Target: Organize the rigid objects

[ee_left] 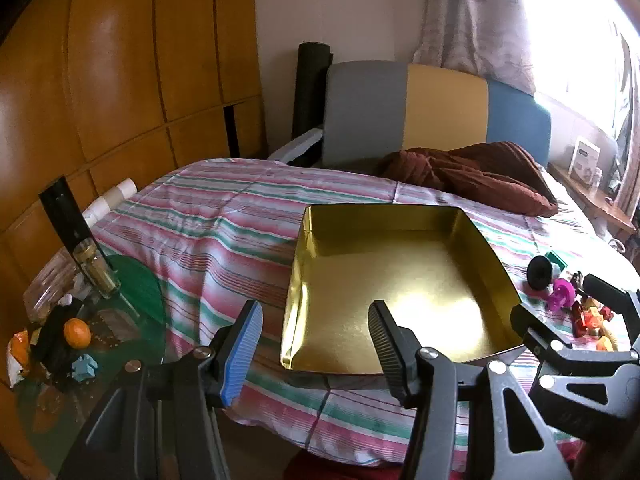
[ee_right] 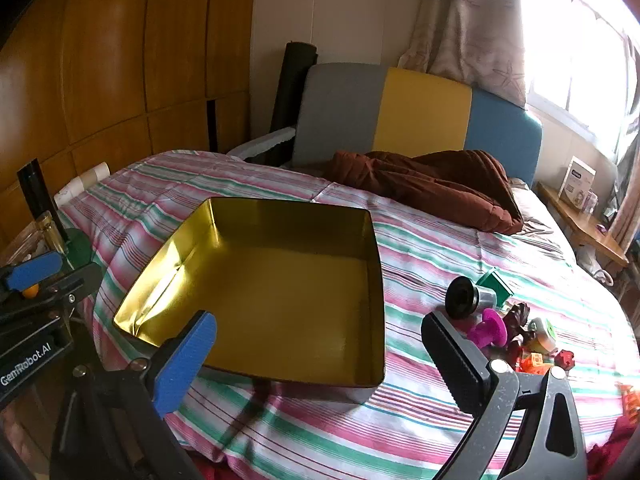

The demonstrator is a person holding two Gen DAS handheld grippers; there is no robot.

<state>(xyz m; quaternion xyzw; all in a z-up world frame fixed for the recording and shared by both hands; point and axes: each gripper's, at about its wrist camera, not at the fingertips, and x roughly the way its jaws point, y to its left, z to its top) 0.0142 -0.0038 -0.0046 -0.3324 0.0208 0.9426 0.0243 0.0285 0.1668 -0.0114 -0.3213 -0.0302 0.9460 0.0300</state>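
While the gold tin [ee_right: 280, 300] sits empty on the bed [ee_right: 420, 420], the toys [ee_right: 520, 336] lie in a heap just beside it on the right. Both the left gripper [ee_left: 316, 332] and the right gripper [ee_right: 320, 360] are open and hold nothing. Because the toys are small and close together, I think a grab could knock one away or pick up two.

both wrist views downward, sharing gold tin [ee_left: 400, 280]
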